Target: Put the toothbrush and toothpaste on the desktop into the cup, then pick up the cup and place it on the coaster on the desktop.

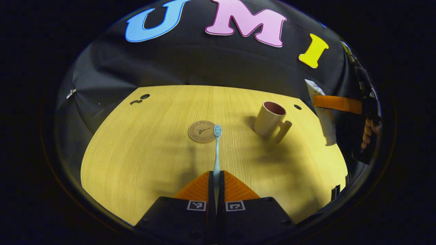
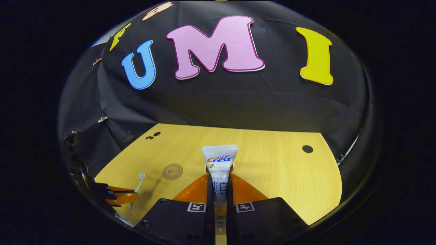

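In the left gripper view my left gripper (image 1: 216, 177) is shut on a pale blue toothbrush (image 1: 217, 149), whose bristle head points forward above the round brown coaster (image 1: 201, 131). A beige cup (image 1: 269, 119) with a dark red inside stands to the right on the wooden desktop (image 1: 143, 149), its handle toward me. At the far right the other gripper (image 1: 335, 103) holds the white toothpaste tube (image 1: 323, 115). In the right gripper view my right gripper (image 2: 219, 180) is shut on that toothpaste tube (image 2: 219, 163), which stands upright. The left gripper (image 2: 119, 197) with the toothbrush (image 2: 140, 182) shows at lower left, near the coaster (image 2: 172, 171).
The black cloth wall (image 1: 211, 64) closes the desk's far side. Small dark holes (image 1: 297, 107) sit near the desktop's back corners. A hand (image 1: 369, 131) holds the other gripper at the right edge of the left gripper view.
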### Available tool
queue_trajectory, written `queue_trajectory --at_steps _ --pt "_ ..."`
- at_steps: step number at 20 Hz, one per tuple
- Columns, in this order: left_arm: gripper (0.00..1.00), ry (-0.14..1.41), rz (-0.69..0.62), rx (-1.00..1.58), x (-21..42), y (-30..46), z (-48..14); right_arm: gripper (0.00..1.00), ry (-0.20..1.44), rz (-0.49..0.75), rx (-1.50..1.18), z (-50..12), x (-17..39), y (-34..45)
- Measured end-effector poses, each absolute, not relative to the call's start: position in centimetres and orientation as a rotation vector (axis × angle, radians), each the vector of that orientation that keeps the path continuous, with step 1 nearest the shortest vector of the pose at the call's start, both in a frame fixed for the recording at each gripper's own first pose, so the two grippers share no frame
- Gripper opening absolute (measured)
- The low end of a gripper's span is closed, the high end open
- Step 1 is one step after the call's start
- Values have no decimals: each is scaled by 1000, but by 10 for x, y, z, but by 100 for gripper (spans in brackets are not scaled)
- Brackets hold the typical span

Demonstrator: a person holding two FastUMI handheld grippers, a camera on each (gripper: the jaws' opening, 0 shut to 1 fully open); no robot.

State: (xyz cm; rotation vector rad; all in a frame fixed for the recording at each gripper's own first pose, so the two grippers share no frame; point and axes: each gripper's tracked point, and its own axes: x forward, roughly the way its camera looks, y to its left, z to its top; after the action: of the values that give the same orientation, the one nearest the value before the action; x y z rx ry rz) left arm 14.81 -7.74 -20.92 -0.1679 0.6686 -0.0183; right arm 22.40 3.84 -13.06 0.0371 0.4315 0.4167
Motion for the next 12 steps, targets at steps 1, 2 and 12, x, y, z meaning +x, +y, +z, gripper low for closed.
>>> queue_trajectory --at_steps 1,2,12 --pt "6 652 -8 -170 147 -77 -204 16 401 421 50 -125 232 45" --pt "6 625 -3 -170 149 -77 -197 17 371 426 60 -122 239 51" --pt "7 571 -7 -141 155 -77 -166 17 91 402 94 -103 319 83"
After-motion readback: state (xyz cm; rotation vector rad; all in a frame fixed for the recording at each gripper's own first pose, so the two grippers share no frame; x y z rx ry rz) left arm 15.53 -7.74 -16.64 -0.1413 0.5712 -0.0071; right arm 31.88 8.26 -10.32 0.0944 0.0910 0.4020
